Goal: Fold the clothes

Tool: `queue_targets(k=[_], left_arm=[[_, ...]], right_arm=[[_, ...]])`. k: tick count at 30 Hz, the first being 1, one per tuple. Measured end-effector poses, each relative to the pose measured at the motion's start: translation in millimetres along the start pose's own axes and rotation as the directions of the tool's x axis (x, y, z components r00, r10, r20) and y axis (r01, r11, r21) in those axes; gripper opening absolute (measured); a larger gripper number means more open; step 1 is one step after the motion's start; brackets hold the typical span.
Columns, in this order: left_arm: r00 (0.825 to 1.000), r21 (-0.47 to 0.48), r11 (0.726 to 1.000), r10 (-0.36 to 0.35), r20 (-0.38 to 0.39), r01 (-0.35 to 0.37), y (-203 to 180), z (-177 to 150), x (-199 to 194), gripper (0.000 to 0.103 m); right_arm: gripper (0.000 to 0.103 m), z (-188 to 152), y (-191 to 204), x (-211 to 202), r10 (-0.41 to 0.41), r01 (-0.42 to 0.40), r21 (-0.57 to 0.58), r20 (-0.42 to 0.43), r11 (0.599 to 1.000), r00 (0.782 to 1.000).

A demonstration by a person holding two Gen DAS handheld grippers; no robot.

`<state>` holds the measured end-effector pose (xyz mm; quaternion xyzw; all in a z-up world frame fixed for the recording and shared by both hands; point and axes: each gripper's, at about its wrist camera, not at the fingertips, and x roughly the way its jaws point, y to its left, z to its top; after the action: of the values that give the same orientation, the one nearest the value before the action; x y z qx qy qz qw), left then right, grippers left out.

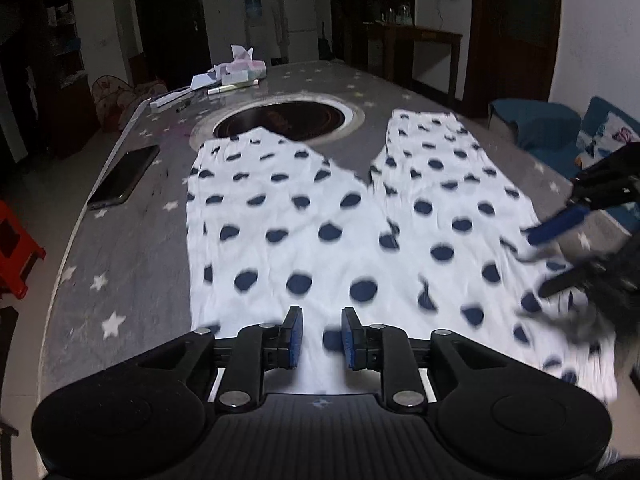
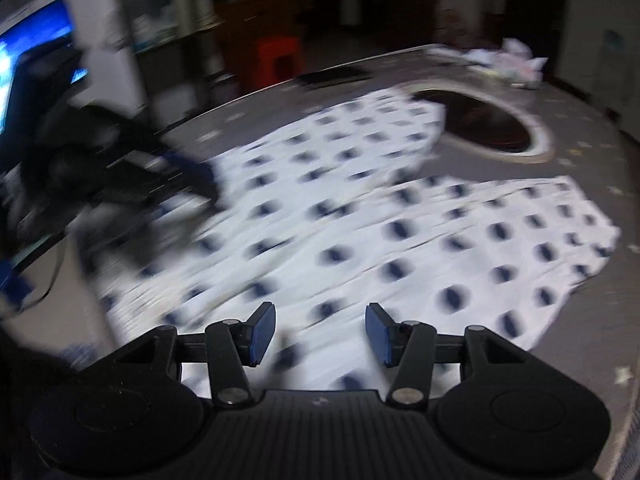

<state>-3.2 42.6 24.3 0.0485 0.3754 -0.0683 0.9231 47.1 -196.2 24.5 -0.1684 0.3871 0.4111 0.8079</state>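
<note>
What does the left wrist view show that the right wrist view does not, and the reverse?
Only the left wrist view shows the white fridge, the water dispenser bottle, the blue sofa and the wooden side table. Only the right wrist view shows a lit blue screen. Both share the polka-dot trousers spread flat on the star-patterned table, the round dark inset, the phone, the red stool, and both open grippers, left and right, neither gripping cloth.

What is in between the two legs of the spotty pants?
Between the two legs of the spotty pants, a bare wedge of the grey star-patterned table shows, and farther back the round dark inset. The left wrist view shows it best.
</note>
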Motion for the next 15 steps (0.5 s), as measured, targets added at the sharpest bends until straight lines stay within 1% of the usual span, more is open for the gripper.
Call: queue_targets(k=[4, 8, 11, 13, 15], left_arm=[[1.0, -0.028, 0.999, 0.021, -0.005, -0.021, 2, 16, 21, 0.023], [0.999, -0.045, 0.998, 0.047, -0.026, -0.048, 8, 24, 40, 0.023], [0.995, -0.059, 0.995, 0.075, -0.063, -0.079, 17, 21, 54, 0.023], [0.995, -0.068, 0.994, 0.077, -0.064, -0.082, 22, 19, 55, 0.025], [0.995, -0.075, 0.994, 0.081, -0.064, -0.085, 25, 18, 55, 0.025]], right_arm=[[0.051, 10, -37, 22, -0.088, 0.087, 0.072, 0.014, 0.994, 0.996], [0.051, 6, -62, 39, -0.129, 0.127, 0.132, 0.003, 0.983, 0.992], [0.051, -3, -70, 39, -0.142, 0.141, 0.152, 0.001, 0.978, 0.99], [0.051, -8, -73, 36, -0.155, 0.152, 0.158, 0.002, 0.976, 0.988], [0.051, -15, -76, 30, -0.164, 0.161, 0.17, 0.002, 0.972, 0.987]])
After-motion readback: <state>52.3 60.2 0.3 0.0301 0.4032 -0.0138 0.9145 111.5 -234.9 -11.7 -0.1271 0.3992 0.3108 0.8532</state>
